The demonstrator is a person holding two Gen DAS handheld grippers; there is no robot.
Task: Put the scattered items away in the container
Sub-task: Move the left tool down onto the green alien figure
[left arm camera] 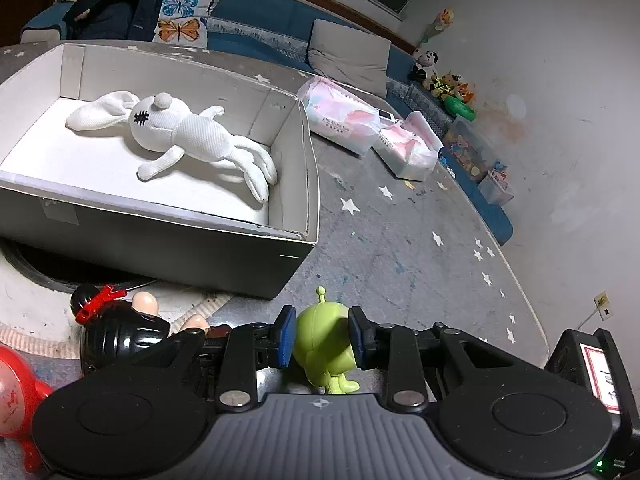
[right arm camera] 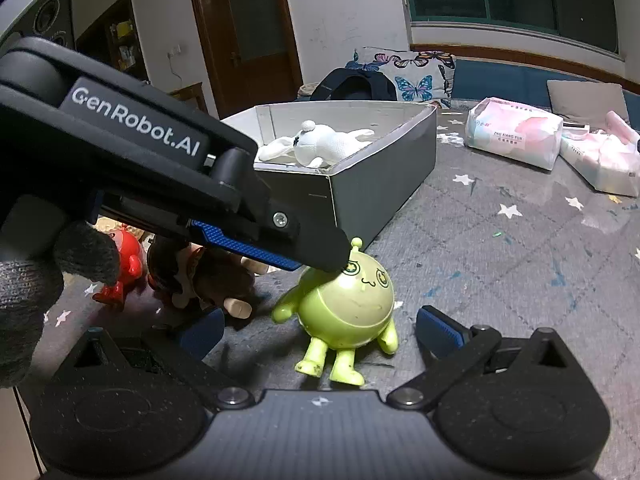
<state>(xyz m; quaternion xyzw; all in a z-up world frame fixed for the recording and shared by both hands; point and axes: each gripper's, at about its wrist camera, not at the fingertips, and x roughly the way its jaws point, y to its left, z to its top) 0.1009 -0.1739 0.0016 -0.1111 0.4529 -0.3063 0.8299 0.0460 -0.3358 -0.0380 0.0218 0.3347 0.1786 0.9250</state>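
Observation:
My left gripper (left arm camera: 320, 338) is shut on the head of a green alien figure (left arm camera: 322, 344), which stands upright on the grey star rug. In the right wrist view the same green figure (right arm camera: 348, 308) stands between my open right gripper's (right arm camera: 320, 330) blue pads, with the left gripper's finger (right arm camera: 256, 248) pressed on its head. The grey cardboard box (left arm camera: 168, 240) lies just beyond and holds a white plush rabbit (left arm camera: 180, 132). A black-haired doll (left arm camera: 116, 332) and a red figure (left arm camera: 16, 396) lie to the left.
Two tissue packs (left arm camera: 344, 118) lie on the rug right of the box. A sofa with a butterfly cushion (left arm camera: 180, 4) and black backpack (left arm camera: 112, 8) stands behind. Toy bins (left arm camera: 468, 148) line the right wall. A brown-haired doll (right arm camera: 208, 276) lies left of the green figure.

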